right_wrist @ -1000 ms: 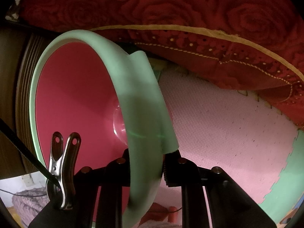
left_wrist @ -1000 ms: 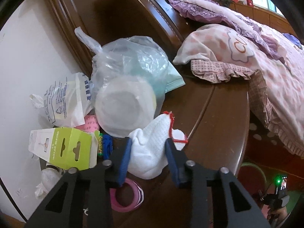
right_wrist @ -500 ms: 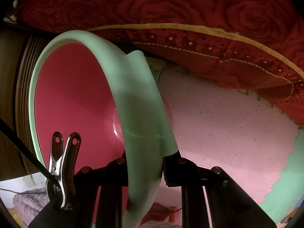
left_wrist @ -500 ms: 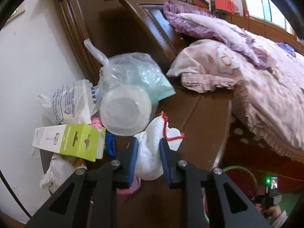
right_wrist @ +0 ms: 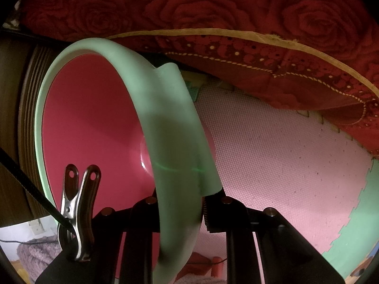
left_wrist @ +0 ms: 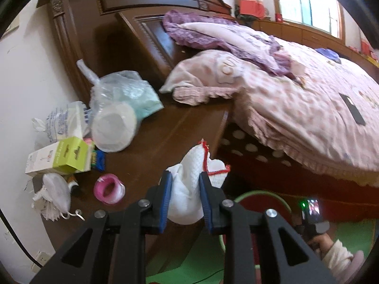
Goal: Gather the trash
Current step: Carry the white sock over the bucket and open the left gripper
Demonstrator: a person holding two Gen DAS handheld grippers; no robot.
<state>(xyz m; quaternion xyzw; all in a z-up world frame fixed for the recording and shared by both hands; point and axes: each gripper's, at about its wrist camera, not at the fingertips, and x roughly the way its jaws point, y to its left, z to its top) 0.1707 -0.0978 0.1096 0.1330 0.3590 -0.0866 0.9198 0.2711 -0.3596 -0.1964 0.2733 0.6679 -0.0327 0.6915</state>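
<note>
Your left tongs point(left_wrist: 184, 197), having just closed, clamp the white rag point(left_wrist: 189, 189) clear of the worktop point(left_wrist: 165, 137), while your right tongs point(right_wrist: 181, 210) grip the bin point(right_wrist: 165, 127) rim below: next, carry the rag over it and release.

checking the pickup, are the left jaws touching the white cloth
Touching. In the left wrist view the left gripper has both blue jaws pressed into the white cloth, which bunches between them.

The bin's point(right_wrist: 165, 127) green rim hides most of its far wall
</note>
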